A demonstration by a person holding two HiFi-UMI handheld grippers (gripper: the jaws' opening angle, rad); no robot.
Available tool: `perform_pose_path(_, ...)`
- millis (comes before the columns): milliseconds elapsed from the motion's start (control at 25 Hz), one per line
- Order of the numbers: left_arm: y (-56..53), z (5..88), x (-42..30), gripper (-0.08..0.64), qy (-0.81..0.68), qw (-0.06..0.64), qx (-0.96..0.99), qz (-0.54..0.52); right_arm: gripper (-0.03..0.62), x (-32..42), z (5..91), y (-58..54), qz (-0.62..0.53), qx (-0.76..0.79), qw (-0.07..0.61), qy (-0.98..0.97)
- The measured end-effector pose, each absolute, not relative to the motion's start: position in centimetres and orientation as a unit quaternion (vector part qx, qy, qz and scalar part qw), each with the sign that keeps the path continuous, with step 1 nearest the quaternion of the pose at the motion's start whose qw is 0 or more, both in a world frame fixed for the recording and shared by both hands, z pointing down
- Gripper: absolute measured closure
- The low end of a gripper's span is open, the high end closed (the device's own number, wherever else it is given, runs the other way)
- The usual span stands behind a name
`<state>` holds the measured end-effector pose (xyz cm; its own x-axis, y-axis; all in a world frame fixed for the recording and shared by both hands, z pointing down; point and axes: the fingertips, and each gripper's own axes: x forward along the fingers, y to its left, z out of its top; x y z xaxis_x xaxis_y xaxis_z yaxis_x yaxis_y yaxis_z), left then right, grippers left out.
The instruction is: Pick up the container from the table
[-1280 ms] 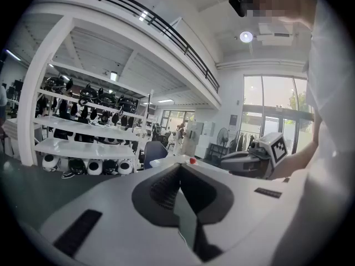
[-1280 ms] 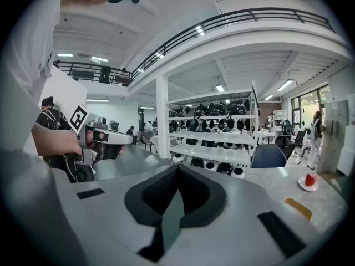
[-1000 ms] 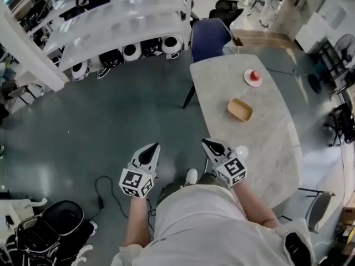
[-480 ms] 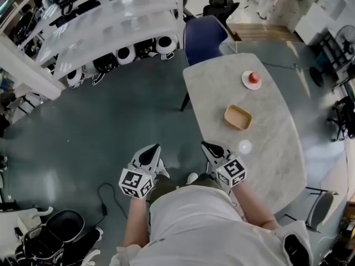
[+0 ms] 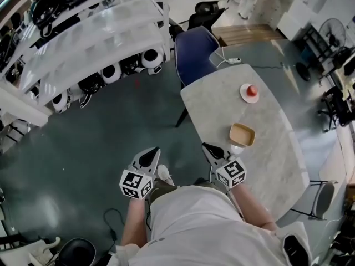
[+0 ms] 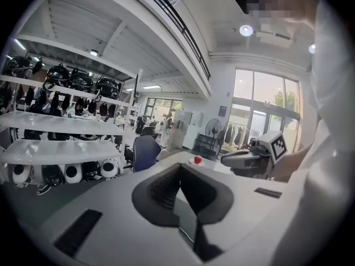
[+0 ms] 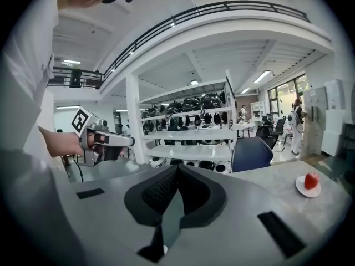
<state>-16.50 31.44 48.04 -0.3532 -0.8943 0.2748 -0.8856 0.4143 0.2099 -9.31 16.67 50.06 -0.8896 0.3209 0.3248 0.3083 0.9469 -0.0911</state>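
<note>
The left gripper (image 5: 150,153) is held over the grey-green floor (image 5: 100,143), short of the table's left long edge, with its jaws pressed together on nothing; it is judged to be idle. The right gripper (image 5: 212,148), also closed and empty, is carried at that edge and aimed toward the tan container (image 5: 242,134), which lies mid-table near the same edge, so an approach is presumed. A plate (image 5: 249,92) bearing something red is set toward the far end. White shelving (image 5: 89,43) is seen at the left, then a blue chair (image 5: 194,51), then the pale marble table (image 5: 219,101).
</note>
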Motion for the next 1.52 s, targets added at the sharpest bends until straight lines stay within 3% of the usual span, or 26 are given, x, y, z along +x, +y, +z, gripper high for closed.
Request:
perform_pose_path(360,30.8,48.0,-26.4,0.558,-0.774,0.175,0.608,0.003,0.581,-17.6,49.9,17.3,0.025,-0.089,0.174,-0.980)
perform_pose_path(680,27.8,49.0,-28.9,0.558,-0.740,0.189,0.645,0.017,0.581,-18.0,50.7,14.5,0.038,-0.025,0.182,-0.982)
perform_pose_path(1520,5.4,51.4,-20.5,0.558,-0.593,0.212,0.767,0.125,0.581,-5.1,54.7,-1.9,0.139,0.166,0.175,-0.960)
